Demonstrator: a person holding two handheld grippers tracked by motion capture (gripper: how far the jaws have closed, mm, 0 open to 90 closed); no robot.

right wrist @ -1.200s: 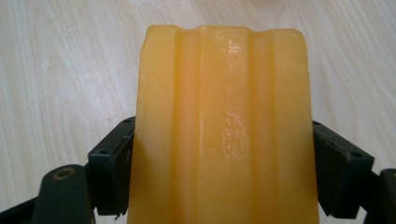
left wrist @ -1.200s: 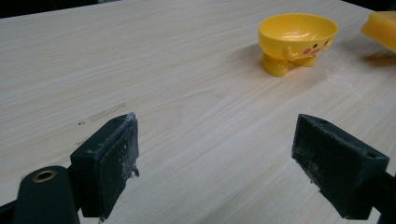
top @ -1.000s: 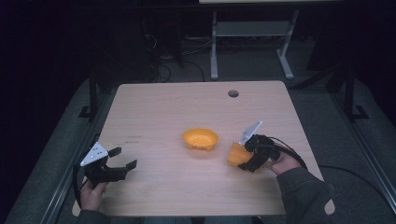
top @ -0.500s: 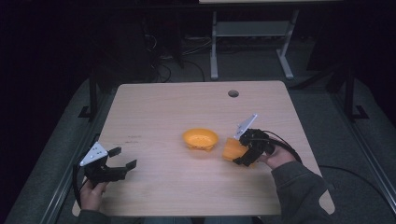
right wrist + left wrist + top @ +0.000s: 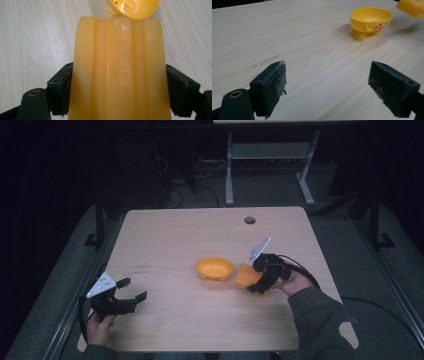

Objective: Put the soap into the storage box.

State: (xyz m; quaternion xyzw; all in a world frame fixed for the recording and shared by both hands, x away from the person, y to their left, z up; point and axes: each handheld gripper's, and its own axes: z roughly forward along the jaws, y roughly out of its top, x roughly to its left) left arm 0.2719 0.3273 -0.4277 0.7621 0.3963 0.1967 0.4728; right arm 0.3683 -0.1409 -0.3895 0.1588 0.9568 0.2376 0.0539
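Observation:
A small yellow bowl (image 5: 214, 268) on stubby feet, with a little face on its side, stands near the middle of the wooden table (image 5: 170, 235); it also appears as the bowl (image 5: 371, 20) and the bowl (image 5: 133, 7). My right gripper (image 5: 252, 281) is shut on a ribbed orange block (image 5: 246, 276), held just right of the bowl and above the table. Up close, the orange block (image 5: 118, 70) sits between both jaws. My left gripper (image 5: 134, 289) rests open at the table's front left, nothing between its pads (image 5: 270, 87).
A round cable hole (image 5: 249, 220) sits near the table's far edge. Behind the table stands a metal desk frame (image 5: 270, 155) on a dark floor with cables. Bare tabletop lies between the left gripper and the bowl.
My right gripper has carried the orange block leftward, closer to the bowl. The left gripper has stayed where it was.

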